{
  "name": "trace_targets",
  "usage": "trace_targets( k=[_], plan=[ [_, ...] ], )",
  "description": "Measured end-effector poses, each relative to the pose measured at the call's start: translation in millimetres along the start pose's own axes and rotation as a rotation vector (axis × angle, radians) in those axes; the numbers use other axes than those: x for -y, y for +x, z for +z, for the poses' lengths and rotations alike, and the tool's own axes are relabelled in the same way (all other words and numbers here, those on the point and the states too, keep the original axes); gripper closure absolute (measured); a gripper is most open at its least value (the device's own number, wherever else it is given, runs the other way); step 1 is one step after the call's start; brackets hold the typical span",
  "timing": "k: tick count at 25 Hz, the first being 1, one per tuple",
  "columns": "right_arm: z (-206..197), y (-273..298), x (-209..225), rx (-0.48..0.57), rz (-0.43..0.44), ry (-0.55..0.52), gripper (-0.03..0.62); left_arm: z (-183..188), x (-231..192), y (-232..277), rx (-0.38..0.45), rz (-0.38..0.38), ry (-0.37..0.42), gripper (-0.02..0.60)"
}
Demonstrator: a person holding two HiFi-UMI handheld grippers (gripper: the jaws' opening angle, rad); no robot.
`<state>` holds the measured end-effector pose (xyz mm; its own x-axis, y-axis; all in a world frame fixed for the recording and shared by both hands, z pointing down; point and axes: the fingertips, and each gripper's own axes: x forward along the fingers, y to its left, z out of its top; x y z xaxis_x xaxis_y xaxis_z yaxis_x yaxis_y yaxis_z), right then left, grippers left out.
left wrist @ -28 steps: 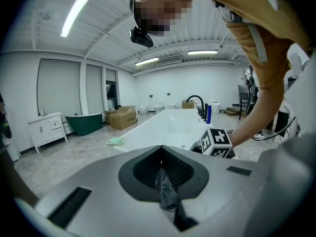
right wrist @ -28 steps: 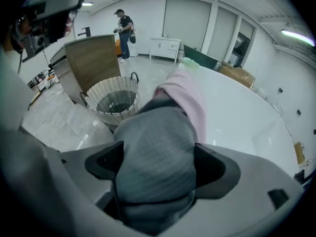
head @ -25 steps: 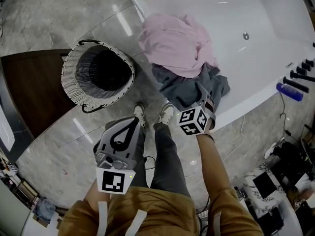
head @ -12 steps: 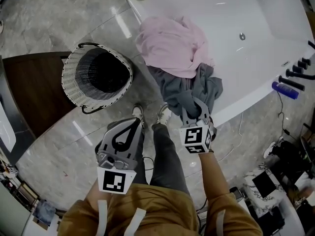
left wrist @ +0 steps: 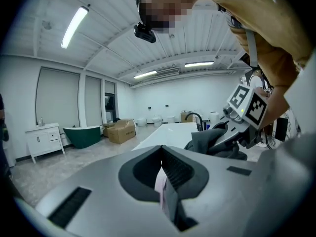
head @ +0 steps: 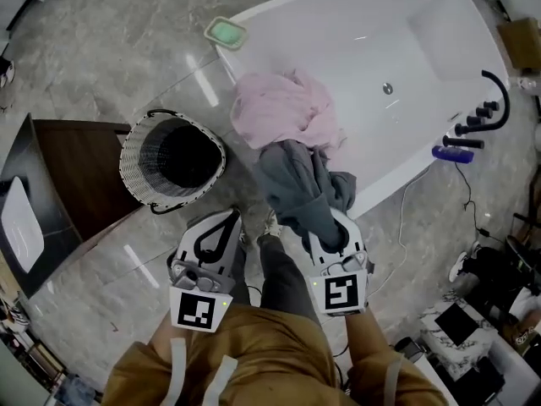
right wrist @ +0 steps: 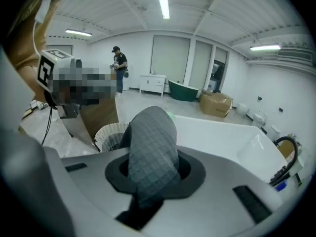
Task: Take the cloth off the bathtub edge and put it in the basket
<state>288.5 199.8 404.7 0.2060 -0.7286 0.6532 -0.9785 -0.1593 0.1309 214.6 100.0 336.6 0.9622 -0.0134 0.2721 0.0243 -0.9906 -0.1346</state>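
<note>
The right gripper [head: 328, 231] pinched the grey cloth [head: 292, 184] tight, holding it up just near the bathtub edge [head: 385, 194], ready to carry left to the basket [head: 133, 146], while the left gripper [head: 221, 227] waited with jaws shut on nothing.

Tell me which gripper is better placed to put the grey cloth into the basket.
Right. The right gripper is clamped on the grey cloth, which hangs from the bathtub edge. The left gripper is shut on nothing, though it is nearer the wicker basket.
</note>
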Motion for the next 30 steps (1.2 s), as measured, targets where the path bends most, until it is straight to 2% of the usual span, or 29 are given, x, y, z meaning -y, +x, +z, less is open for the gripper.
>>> trace_targets(
  k=[9,15,19,30],
  plan=[
    [117,-132,9,0.165,-0.078,-0.037,0.517,101,-11,-41,0.106,0.024,0.094,0.574],
    [181,-191,18,0.364,-0.180,0.008,0.517,147,-12,-59,0.181,0.029,0.134,0.574],
    [199,-212,18,0.424,-0.224,0.009,0.517,165,-8,-66,0.216,0.020,0.149,0.574],
    [221,-265,20,0.460,-0.299,-0.060,0.516,198,0,-85,0.290,0.024,0.167,0.574]
  ],
)
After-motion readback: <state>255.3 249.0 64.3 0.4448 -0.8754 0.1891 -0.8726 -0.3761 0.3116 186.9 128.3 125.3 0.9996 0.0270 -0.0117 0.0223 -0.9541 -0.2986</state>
